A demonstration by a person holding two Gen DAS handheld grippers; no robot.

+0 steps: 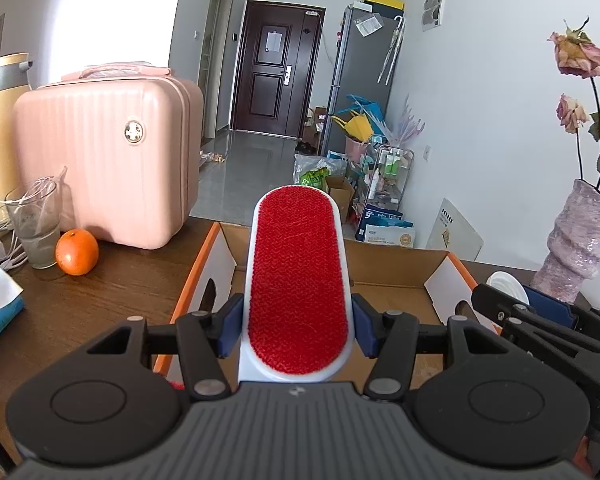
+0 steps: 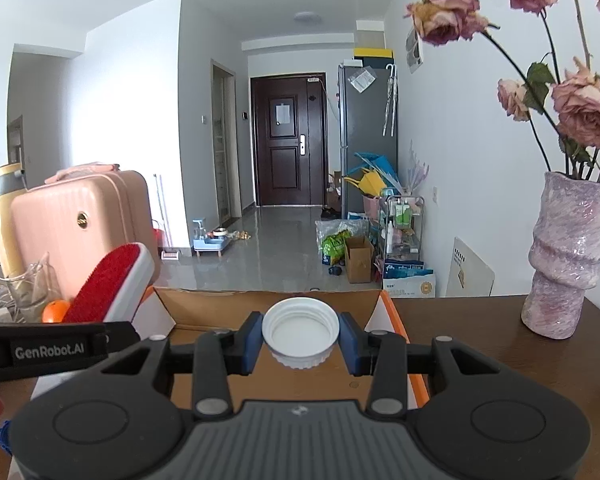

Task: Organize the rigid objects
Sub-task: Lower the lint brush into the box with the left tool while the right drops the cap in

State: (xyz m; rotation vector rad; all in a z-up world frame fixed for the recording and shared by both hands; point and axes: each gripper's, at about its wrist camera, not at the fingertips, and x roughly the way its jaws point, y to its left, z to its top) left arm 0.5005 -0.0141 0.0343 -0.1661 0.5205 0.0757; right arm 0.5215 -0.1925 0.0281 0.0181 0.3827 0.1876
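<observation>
Left wrist: left tongs (image 1: 296,330) clamp lint brush (image 1: 298,280); right tongs (image 2: 300,344) clamp cap (image 2: 300,330).

The lint brush (image 1: 298,280) has a rough red fabric pile set in a smooth, glossy white plastic body. The bottle cap (image 2: 300,330) is white plastic, ridged round its rim. The box (image 1: 396,280) is matt brown cardboard with orange-printed outer walls. The desk (image 1: 100,300) is dark wood with a soft sheen. The suitcase (image 1: 108,152) is ribbed pink plastic, faintly glossy. The vase (image 2: 566,256) has a lumpy, shiny lilac glaze. Each hand-held gripper is matt black plastic; the left (image 1: 296,328) and right (image 2: 300,340) carry blue pads.
</observation>
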